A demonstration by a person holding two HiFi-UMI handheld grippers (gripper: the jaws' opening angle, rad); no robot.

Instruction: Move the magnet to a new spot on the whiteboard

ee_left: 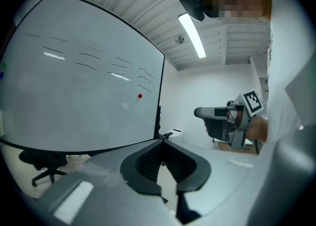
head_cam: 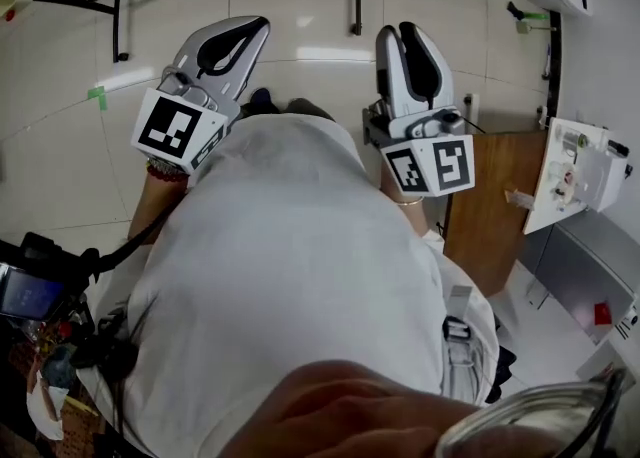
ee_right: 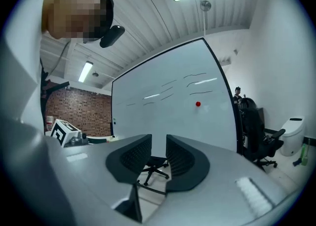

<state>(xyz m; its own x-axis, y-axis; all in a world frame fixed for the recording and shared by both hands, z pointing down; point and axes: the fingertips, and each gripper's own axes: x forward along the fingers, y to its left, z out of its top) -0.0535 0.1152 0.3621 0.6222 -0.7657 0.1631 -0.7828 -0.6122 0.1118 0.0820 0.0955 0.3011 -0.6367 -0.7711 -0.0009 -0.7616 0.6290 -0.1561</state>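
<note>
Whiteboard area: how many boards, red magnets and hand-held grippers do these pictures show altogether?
whiteboard: 1
red magnet: 1
grippers: 2, the left gripper and the right gripper
Total: 4

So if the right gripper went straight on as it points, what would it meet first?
Probably the whiteboard, left of the red magnet; nothing stands nearer before the right gripper, though depth is unclear.

Magnet (ee_right: 198, 104) on whiteboard (ee_right: 148, 121), office chair (ee_right: 256, 129) right of it
</note>
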